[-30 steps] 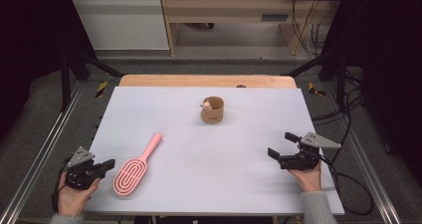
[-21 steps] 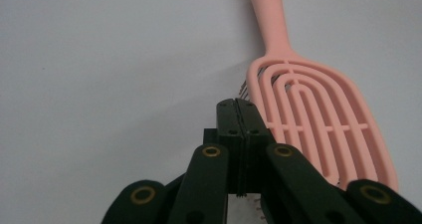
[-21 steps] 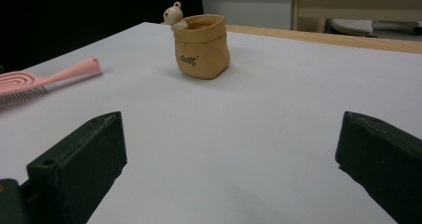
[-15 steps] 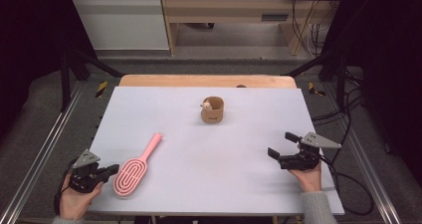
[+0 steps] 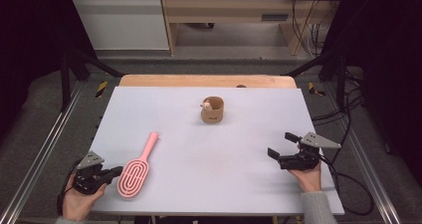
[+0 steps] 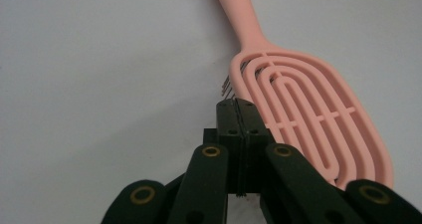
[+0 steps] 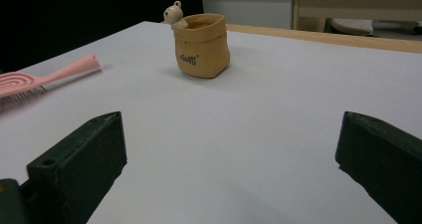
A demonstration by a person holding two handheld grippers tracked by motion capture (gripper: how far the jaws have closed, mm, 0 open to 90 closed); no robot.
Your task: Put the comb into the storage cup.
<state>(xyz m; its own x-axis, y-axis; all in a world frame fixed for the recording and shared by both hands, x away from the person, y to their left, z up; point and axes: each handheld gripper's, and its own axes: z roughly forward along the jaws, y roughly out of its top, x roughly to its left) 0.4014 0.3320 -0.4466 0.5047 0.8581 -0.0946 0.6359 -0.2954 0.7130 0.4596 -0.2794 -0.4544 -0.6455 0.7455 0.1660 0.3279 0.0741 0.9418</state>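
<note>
Flanking hairbrush (image 5: 136, 169): left gripper (image 5: 117, 171), closed.

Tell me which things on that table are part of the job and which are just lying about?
In use, likely: pink hairbrush, beside the shut left tongs; open right tongs.

Lying about, it seems: small tan pot with a bear figure, far across the table.

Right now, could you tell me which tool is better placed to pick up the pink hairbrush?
Probably the left tool: its shut jaws sit right beside the head of the pink hairbrush. The right tool, jaws open, rests across the table.
</note>
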